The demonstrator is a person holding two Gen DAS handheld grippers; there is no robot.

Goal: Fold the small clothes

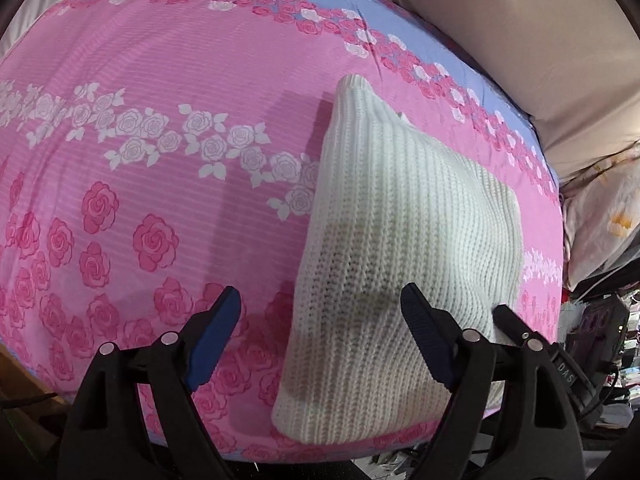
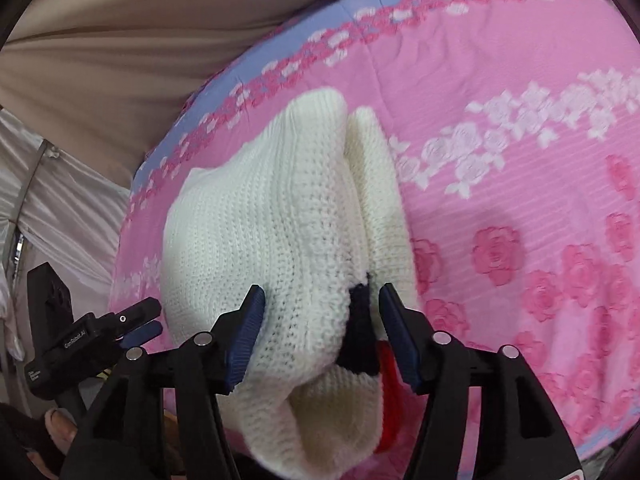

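Two grippers work one white knit (image 1: 404, 248) on a pink rose sheet (image 1: 160, 160): in the left wrist view the left gripper (image 1: 320, 336) hangs with fingers apart, empty, over the knit's near edge, the knit lying as a compact, seemingly folded wedge, and the other tool at right reads "DAS". In the right wrist view the right gripper (image 2: 322, 334) is likewise spread and holds nothing, above a bulging, uneven fold (image 2: 280, 232) showing black and red trim, so flattening probably remains; the neighbouring tool's small label is not reliably legible.
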